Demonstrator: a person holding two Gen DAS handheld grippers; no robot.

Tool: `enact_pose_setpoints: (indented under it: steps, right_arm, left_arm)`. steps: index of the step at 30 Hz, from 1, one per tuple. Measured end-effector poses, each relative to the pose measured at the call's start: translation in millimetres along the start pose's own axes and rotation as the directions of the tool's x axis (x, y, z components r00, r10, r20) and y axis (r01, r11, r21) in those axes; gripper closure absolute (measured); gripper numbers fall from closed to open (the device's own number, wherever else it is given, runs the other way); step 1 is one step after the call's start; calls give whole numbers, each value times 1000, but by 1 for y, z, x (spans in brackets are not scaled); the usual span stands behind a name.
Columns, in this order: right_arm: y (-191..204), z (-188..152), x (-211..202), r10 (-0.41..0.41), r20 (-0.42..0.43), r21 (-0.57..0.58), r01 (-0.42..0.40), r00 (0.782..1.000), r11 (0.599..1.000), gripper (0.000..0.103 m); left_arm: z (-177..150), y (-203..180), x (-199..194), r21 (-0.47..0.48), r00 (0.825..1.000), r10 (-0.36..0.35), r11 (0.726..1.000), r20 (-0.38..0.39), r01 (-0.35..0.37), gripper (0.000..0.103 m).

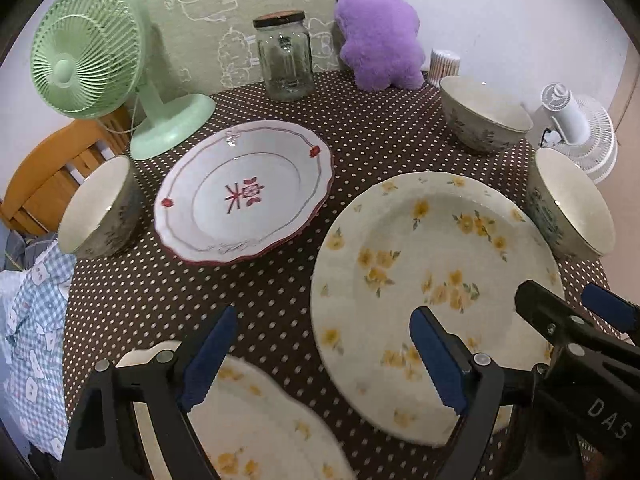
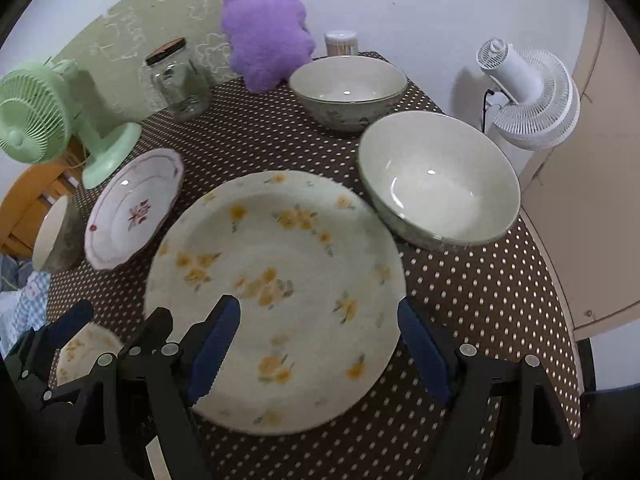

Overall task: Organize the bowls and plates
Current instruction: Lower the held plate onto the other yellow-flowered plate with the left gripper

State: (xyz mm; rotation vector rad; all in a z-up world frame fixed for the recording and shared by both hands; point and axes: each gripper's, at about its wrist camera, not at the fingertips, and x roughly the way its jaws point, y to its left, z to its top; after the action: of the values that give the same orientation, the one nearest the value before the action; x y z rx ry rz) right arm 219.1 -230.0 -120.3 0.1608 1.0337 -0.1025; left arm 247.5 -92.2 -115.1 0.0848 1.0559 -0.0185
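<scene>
A large yellow-flowered plate (image 1: 432, 280) (image 2: 280, 280) lies on the dotted table. A second yellow-flowered plate (image 1: 256, 420) (image 2: 86, 346) lies at the near left. A white plate with red markings (image 1: 244, 192) (image 2: 134, 208) lies further back. Three greenish bowls stand around: one at the left (image 1: 96, 208) (image 2: 52, 236), one at the back (image 1: 484, 116) (image 2: 348, 92), one at the right (image 1: 568, 204) (image 2: 436, 184). My left gripper (image 1: 324, 356) is open above the gap between the two flowered plates. My right gripper (image 2: 320, 344) (image 1: 568, 316) is open over the large plate's near edge.
A green desk fan (image 1: 92, 64) (image 2: 44, 116), a glass jar (image 1: 285, 56) (image 2: 178, 80), a purple plush toy (image 1: 380, 36) (image 2: 266, 32) and a toothpick holder (image 1: 444, 65) (image 2: 341, 43) stand along the back. A white fan (image 1: 576, 132) (image 2: 528, 96) stands right of the table. A wooden chair (image 1: 44, 176) is at the left.
</scene>
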Motion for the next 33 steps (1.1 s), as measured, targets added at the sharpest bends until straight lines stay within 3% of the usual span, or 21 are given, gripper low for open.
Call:
enact_pose_setpoints:
  steps: [2,10,16,25,33]
  right_arm:
    - [-5,4,8,2,-50,4,-2,999,1000,22]
    - [-18,11,37,-9,-85,12,10,996,1000,26]
    - [-22,10,55,-6,-126,27,10,992,1000,40]
    - [-18,4,54,-49,-124,2,50,991,999,47]
    - [-17,-10,46,-32,-157,23,36,987,999,47]
  left_arm:
    - [2,-3,8,-3,1000,9,1000,-10,-9,16]
    - [11,-16,32,25,999,15,1000,-37,-14,18]
    - [10,-22,45,48,997,-27,998,-74,30,30]
    - [12,-24,44,62,996,-36,997,-81,41,32]
    - [7,-22,43,82,994,-34,996,-107,43,31]
